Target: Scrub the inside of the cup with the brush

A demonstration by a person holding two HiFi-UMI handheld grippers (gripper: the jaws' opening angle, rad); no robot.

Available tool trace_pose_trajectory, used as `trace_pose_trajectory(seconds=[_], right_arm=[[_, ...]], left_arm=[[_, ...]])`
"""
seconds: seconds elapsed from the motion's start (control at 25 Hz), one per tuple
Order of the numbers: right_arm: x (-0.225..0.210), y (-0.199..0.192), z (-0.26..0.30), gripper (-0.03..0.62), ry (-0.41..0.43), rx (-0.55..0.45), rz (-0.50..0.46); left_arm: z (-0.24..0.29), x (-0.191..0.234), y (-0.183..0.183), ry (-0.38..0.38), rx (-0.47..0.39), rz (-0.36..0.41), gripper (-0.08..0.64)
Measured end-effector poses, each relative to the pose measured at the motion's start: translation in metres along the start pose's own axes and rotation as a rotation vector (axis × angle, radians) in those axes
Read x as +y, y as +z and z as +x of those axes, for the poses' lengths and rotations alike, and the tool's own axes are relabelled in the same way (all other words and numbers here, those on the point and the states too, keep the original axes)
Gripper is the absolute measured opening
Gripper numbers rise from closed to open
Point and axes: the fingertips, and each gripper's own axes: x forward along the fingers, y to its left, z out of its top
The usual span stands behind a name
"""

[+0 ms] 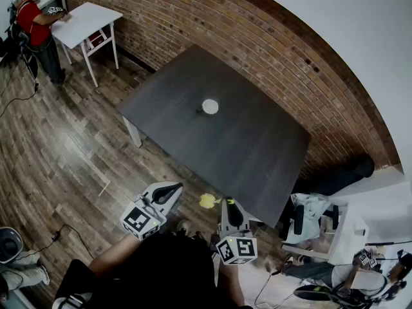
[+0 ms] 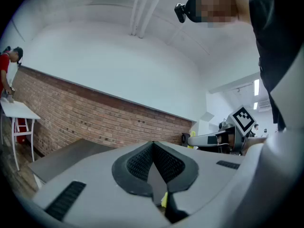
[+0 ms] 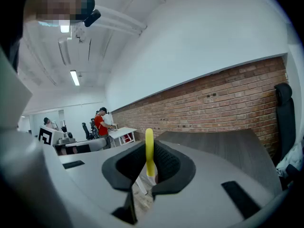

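Note:
A small white cup [image 1: 210, 106] stands alone near the middle of the dark table [image 1: 257, 153]; neither gripper view shows it. Both grippers hang off the table's near edge, well short of the cup. My right gripper [image 1: 228, 205] is shut on a yellow brush [image 1: 207, 201], whose bristled head sticks out to its left. In the right gripper view the yellow handle [image 3: 149, 160] stands upright between the jaws of that gripper [image 3: 148, 146]. My left gripper [image 1: 172, 190] is shut with nothing in it; its jaws meet in the left gripper view [image 2: 153, 148].
A brick wall [image 1: 257, 50] runs behind the table. A person in red [image 1: 35, 21] stands at a white table [image 1: 87, 21] at the far left. An office chair [image 1: 309, 214] and floor clutter sit at the right, a bin [image 1: 9, 243] at the lower left.

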Motion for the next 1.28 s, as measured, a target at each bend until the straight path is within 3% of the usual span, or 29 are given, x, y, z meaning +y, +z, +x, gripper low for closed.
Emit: trace_pose_trajectory(seconds=[0.68, 0.96, 1.28], right_arm=[[0.017, -0.001, 0.015, 0.066, -0.016, -0.004, 0.000], [0.045, -0.010, 0.029, 0.066, -0.061, -0.004, -0.007], [0.048, -0.015, 0.045, 0.066, -0.115, 0.008, 0.017]], left_arm=[[-0.017, 0.021, -0.001, 0.002, 0.018, -0.008, 0.032], [-0.045, 0.048, -0.001, -0.021, 0.016, -0.009, 0.032], [-0.034, 0.071, -0.003, -0.067, 0.040, -0.007, 0.032]])
